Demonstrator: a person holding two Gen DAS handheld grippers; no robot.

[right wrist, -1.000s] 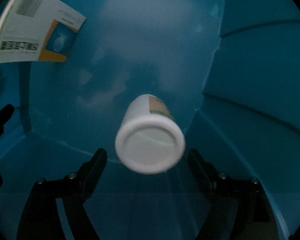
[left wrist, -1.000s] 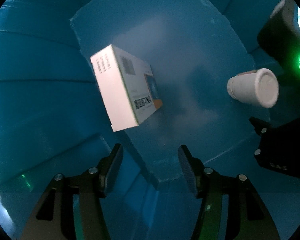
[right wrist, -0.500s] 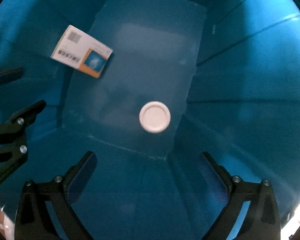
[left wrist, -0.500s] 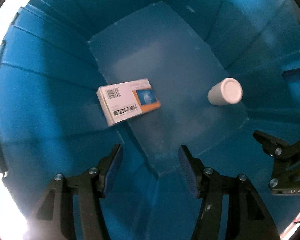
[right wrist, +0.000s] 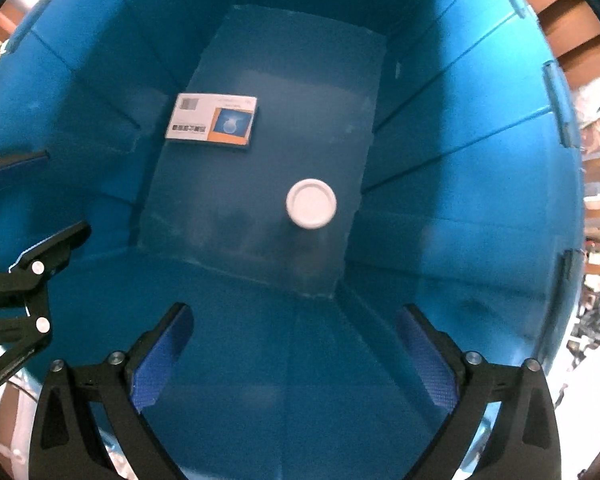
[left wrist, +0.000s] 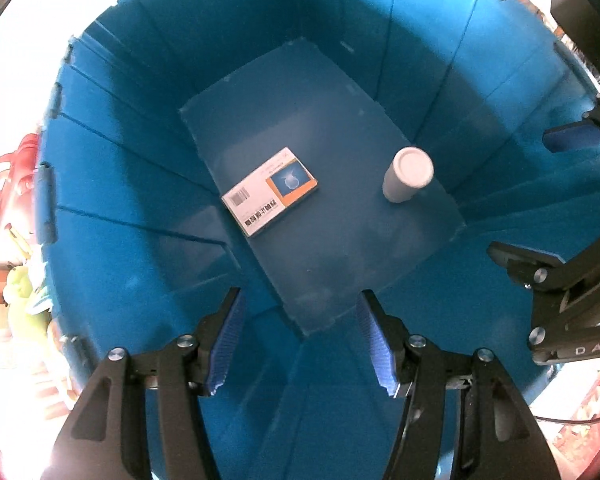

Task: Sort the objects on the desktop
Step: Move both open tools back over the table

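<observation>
Deep blue bin (left wrist: 480, 92) with ribbed walls fills both views; its floor is a duller, greyer blue. Centre of the left view: white box (left wrist: 271, 192) with black barcode, black print and an orange-bordered blue panel. To its right: plain white bottle (left wrist: 407, 174) with white cap. Grippers: black frames, blue textured pads (right wrist: 160, 364).

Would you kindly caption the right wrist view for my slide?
Open right gripper above a blue bin holding a flat box and an upright white bottle.
</observation>
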